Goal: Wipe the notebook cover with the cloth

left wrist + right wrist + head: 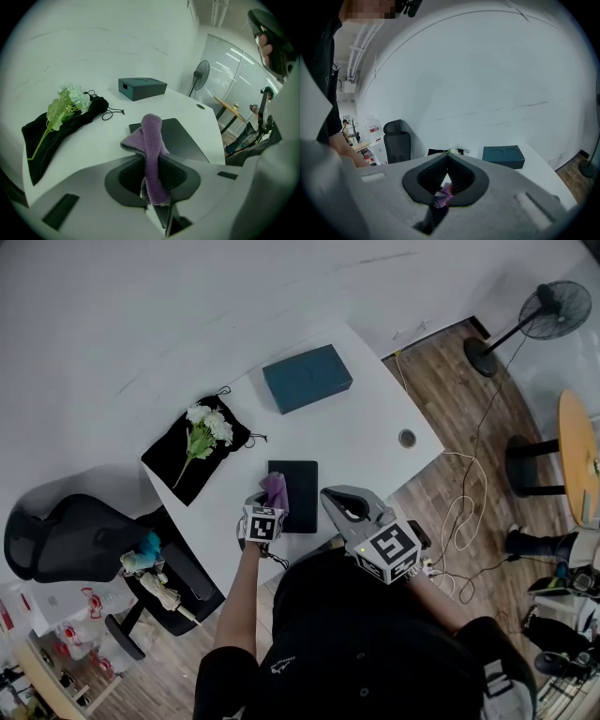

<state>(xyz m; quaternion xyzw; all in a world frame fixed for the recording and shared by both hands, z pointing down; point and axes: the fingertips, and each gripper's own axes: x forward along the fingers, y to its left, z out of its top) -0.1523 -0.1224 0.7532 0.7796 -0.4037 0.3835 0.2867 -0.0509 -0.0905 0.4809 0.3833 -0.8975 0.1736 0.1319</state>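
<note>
**A:** What has the left gripper (151,161) got?

**B:** Its jaws are pressed together on the purple cloth (153,140). The pinch sits at the cloth's middle, so one thick fold stands out past the tips and a looser flap hangs to the side. The cloth is over the near left corner of the notebook (183,136). I can't tell whether it is touching the cover.

**A:** And the right gripper (447,157)?

**B:** Its tips are closed on each other with nothing between them. It is raised off the counter (366,442), just right of the notebook, and is not resting on it.

**A:** So what could go wrong?

**B:** Mainly, I think the notebook could slide. It lies flat and unpinned, close to the counter's near edge. A firm stroke toward the person could drag it along with the cloth, or push it over that edge.

**A:** Could the cloth itself be a problem?

**B:** Yes. The grip covers a narrow band of fluffy fabric. If the fold drags on the cover, it could pull out of the jaws, or bunch so that the hard tips scrape the cover. A single fold also wipes only a thin strip, so patches would likely be missed.

**A:** Is anything nearby at risk?

**B:** A wide sweep to the left could catch the black pouch (183,465) and the flowers (208,426) on it, which lie to the left of the notebook and beyond it. The teal box (307,378) sits well beyond the notebook and looks safe.
</note>
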